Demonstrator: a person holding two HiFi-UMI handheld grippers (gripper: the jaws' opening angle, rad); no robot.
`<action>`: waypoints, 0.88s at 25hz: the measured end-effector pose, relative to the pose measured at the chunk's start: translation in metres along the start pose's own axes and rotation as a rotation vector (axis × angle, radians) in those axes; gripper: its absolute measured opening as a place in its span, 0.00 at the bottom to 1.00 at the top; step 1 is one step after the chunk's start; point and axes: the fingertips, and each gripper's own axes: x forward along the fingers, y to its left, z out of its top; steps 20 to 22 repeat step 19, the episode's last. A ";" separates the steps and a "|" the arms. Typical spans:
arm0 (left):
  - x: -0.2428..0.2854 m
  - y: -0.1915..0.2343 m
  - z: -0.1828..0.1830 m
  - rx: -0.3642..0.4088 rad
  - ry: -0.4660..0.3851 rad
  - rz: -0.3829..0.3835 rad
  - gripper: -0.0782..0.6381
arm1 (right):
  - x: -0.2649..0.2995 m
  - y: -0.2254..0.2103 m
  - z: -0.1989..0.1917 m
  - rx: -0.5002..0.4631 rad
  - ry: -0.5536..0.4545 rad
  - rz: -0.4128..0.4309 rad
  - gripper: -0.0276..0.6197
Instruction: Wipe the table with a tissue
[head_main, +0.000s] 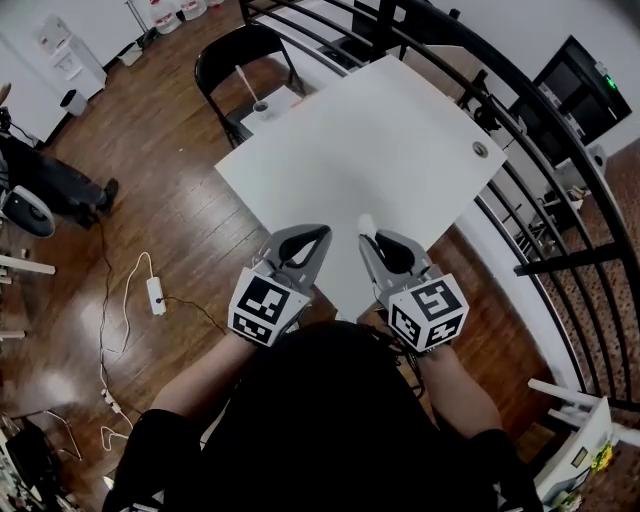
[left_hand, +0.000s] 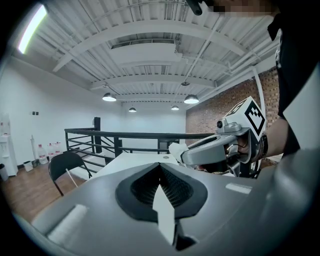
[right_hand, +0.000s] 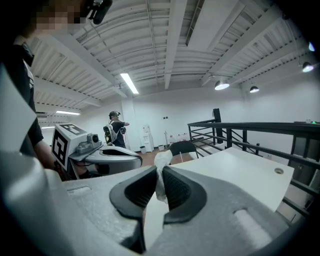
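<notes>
My right hand-held gripper (head_main: 368, 240) sits low in the centre of the head view. Its jaws are pinched together on a small white tissue (head_main: 367, 222), a crumpled tuft of which sticks out past the tips. Just to its left, my left hand-held gripper (head_main: 320, 232) has its jaws closed on nothing. Both are over the near corner of the white surface (head_main: 380, 140), which runs away diagonally toward the upper right. I cannot tell whether the tissue touches the surface yet, so I judge that wiping has not properly begun. The main risk is the thin hold: only a little of the tissue is clamped, and friction on a pressed stroke could pull it out or tear it. If I tilt too steeply, the hard jaw tips would scrape the top instead of the paper. Because I am starting so close to the corner, a backward stroke could run off the edge. Farther off, a black chair (head_main: 235, 60) stands at the upper left and a black railing (head_main: 560, 200) runs along the right, both well away from my reach.
</notes>
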 end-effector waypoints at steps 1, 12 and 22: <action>0.000 -0.001 0.000 0.000 0.001 -0.002 0.12 | 0.000 0.000 -0.001 0.000 0.001 -0.001 0.08; 0.001 -0.002 0.000 0.000 0.003 -0.007 0.12 | -0.001 0.000 -0.001 -0.003 0.008 -0.005 0.08; 0.004 -0.011 0.000 0.001 0.004 -0.003 0.12 | -0.011 -0.005 -0.004 -0.007 0.008 -0.005 0.08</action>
